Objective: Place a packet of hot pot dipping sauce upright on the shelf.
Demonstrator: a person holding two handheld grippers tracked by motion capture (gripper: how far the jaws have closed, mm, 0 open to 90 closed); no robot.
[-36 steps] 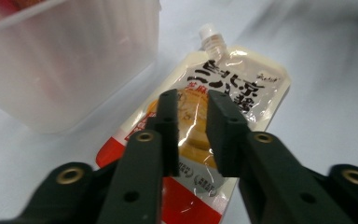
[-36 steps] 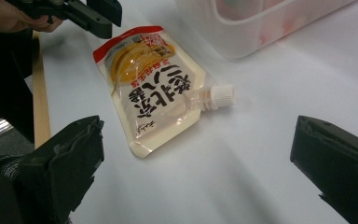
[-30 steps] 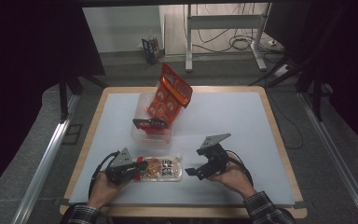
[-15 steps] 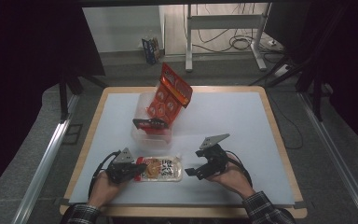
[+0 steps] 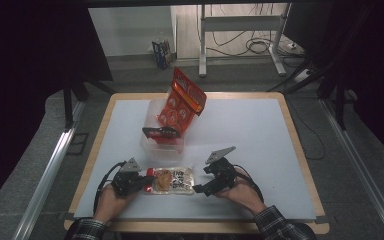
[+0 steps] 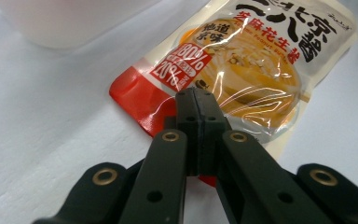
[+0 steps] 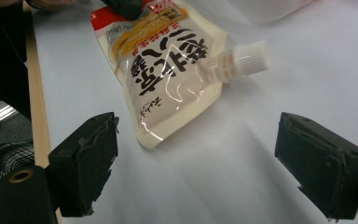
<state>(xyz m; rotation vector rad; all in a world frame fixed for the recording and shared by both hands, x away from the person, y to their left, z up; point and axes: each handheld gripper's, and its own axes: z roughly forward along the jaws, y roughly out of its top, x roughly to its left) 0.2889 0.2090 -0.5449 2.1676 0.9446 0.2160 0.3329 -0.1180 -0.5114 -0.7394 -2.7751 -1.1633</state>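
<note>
In the high view, a clear plastic tub (image 5: 162, 134) behind the sauce pouch (image 5: 171, 180) holds upright orange packets (image 5: 181, 102). The pouch lies flat near the table's (image 5: 260, 130) front edge, between both hands.

In the left gripper view, the left gripper (image 6: 197, 100) is clamped tight on the pouch's red end.

In the right gripper view, the right gripper (image 7: 214, 158) gapes wide just before the pouch's white-capped spout (image 7: 247, 58).

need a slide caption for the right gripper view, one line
Right gripper, jaws open, faces a spouted sauce pouch lying flat on the white table, its white cap pointing right.
</note>
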